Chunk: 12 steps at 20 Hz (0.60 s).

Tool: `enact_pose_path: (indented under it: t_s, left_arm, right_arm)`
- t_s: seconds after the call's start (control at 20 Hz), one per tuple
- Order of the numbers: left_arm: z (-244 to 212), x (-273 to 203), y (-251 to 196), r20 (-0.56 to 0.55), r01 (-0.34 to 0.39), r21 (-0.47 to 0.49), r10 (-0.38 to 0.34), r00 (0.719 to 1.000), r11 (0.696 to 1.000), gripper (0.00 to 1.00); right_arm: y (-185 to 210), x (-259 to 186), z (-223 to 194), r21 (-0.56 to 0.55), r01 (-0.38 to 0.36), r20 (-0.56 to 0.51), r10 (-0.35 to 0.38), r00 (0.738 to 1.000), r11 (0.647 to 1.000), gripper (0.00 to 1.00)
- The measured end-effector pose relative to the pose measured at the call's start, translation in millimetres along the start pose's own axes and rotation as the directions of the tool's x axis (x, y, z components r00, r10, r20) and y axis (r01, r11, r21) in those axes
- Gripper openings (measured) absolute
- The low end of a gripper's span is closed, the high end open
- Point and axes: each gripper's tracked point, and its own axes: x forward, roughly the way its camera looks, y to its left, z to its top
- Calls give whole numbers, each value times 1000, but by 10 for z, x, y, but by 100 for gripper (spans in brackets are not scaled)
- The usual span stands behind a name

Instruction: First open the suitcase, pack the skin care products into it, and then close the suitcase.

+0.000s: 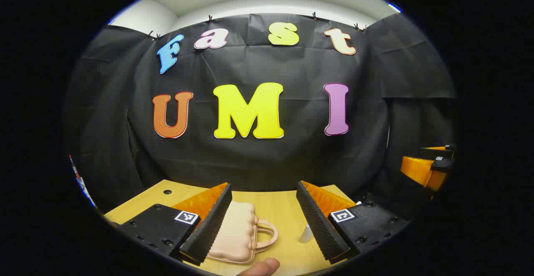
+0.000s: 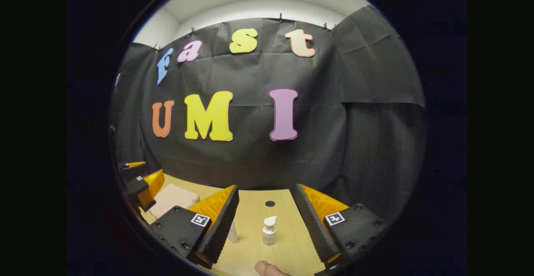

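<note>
A small pink suitcase (image 1: 235, 234) with a loop handle lies closed and flat on the wooden table (image 1: 277, 209), partly behind my left gripper's left finger. My left gripper (image 1: 264, 186) hangs open above the table, nothing between its fingers. A white skin care container (image 1: 306, 234) peeks out beside its right finger. In the right gripper view, a white pump bottle (image 2: 269, 230) stands upright between the fingers of my open right gripper (image 2: 266, 188), untouched. A white tube (image 2: 232, 232) stands half hidden by the left finger. The suitcase (image 2: 173, 198) lies to the left, near the left gripper (image 2: 139, 184).
The black cloth wall closes off the table's far edge. A dark round hole (image 2: 270, 203) sits in the tabletop (image 2: 254, 211) behind the pump bottle. A person's fingertip (image 1: 260, 267) shows at the bottom edge. The right gripper (image 1: 425, 169) hovers at the far right of the left gripper view.
</note>
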Motion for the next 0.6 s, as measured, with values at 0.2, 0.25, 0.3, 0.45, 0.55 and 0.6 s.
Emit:
enact_pose_path:
  t_s: [0.2,0.25,0.3,0.45,0.55,0.6]
  left_arm:
    - [-50,15,9,-19,5,-1,-5,1000,1000,99]
    - [-44,17,6,-21,3,-1,-3,1000,1000,99]
    - [-42,18,7,-20,7,-6,-7,1000,1000,99]
    - [-68,11,-26,-28,14,-12,-15,1000,1000,99]
    - [-76,3,-31,-30,14,-10,-14,999,1000,99]
    - [-78,8,-45,-33,18,-10,-18,999,1000,99]
  right_arm:
    - [39,2,2,-22,3,9,-3,1000,1000,80]
    - [51,-4,18,-30,0,13,0,1000,1000,81]
    - [56,-8,16,-35,-1,15,1,1000,999,80]
    - [104,-4,-15,-37,-17,4,17,1000,999,81]
    - [118,3,-25,-46,-21,-1,21,1000,999,81]
    - [133,-5,-43,-47,-26,-5,26,1000,999,81]
